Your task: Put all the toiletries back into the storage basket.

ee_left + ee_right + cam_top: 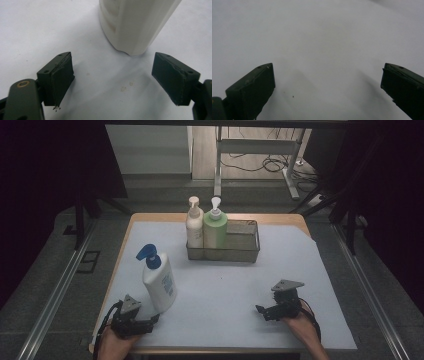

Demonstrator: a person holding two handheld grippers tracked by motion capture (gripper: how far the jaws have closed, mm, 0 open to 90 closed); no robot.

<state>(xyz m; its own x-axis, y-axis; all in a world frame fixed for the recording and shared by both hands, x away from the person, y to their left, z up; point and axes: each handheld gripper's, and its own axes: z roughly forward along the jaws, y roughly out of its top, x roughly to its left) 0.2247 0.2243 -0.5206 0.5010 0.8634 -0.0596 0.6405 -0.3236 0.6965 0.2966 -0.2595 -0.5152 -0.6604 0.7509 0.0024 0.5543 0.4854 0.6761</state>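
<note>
Reaching for white lotion bottle (159, 282) with your left gripper (154, 319): jaws spread wide, nothing between pads, bottle base just ahead in left gripper view (136, 25). Bottle stands tilted at near left of table (240, 285), blue cap (148, 255) on top. Likely smooth, slippery plastic, top-heavy, squashy walls; take hold low on body across narrow sides. Your right gripper (260, 310) spread wide, empty, over bare tabletop.
</note>
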